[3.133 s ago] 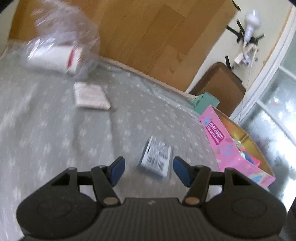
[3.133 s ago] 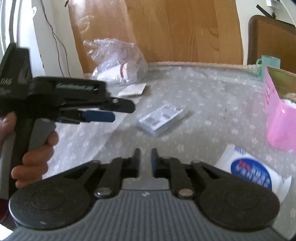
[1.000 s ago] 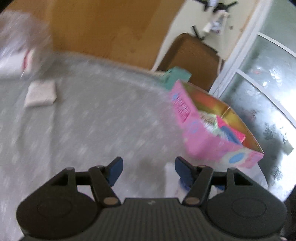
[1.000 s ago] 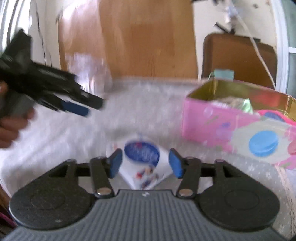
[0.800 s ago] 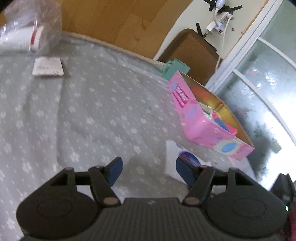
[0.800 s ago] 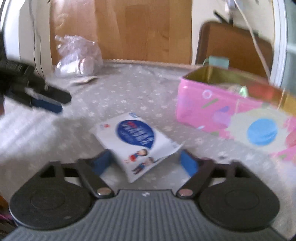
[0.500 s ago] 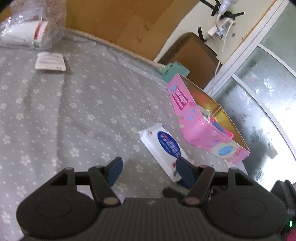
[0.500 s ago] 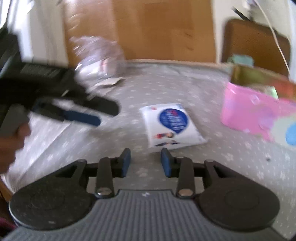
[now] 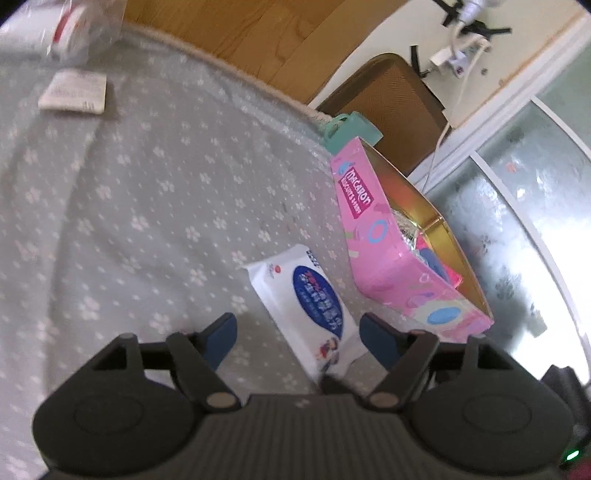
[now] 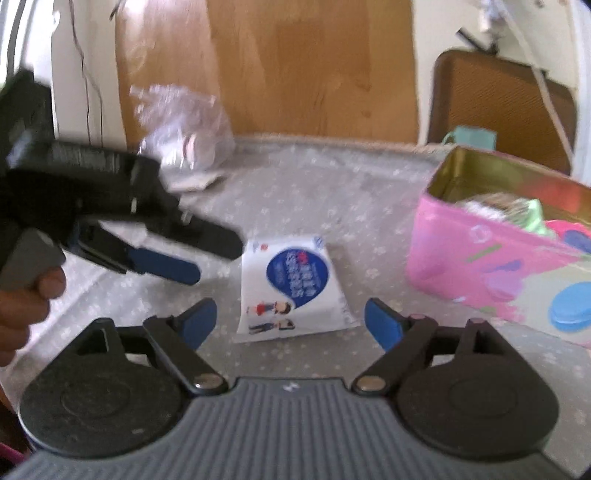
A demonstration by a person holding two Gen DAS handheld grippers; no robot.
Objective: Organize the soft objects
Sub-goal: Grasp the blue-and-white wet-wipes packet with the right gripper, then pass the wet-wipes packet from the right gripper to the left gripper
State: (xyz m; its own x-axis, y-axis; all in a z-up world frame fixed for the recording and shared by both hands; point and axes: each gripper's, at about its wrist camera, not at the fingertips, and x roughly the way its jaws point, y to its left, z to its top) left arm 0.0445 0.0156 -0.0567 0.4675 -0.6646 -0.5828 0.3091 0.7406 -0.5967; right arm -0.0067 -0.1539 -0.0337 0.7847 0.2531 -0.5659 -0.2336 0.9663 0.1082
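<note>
A white wet-wipe pack with a blue label [image 9: 314, 299] lies flat on the grey flowered cloth, just left of an open pink tin [image 9: 391, 269]. My left gripper [image 9: 299, 332] is open and empty, its fingers on either side of the pack's near end, above it. In the right wrist view the same pack [image 10: 291, 288] lies straight ahead of my right gripper [image 10: 291, 321], which is open wide and empty. The left gripper also shows there [image 10: 162, 266], to the left of the pack. The pink tin [image 10: 498, 273] holds several soft packets.
A small white packet [image 9: 74, 92] and a clear plastic bag with a white roll [image 9: 55, 33] lie at the far left. A teal cup [image 9: 351, 129] stands behind the tin. A brown chair back [image 10: 502, 107] and wooden panel are beyond the table edge.
My right gripper has opened wide from nearly shut and come closer to the wipe pack. My left gripper has moved right and nearer, so the pack now sits between its fingers.
</note>
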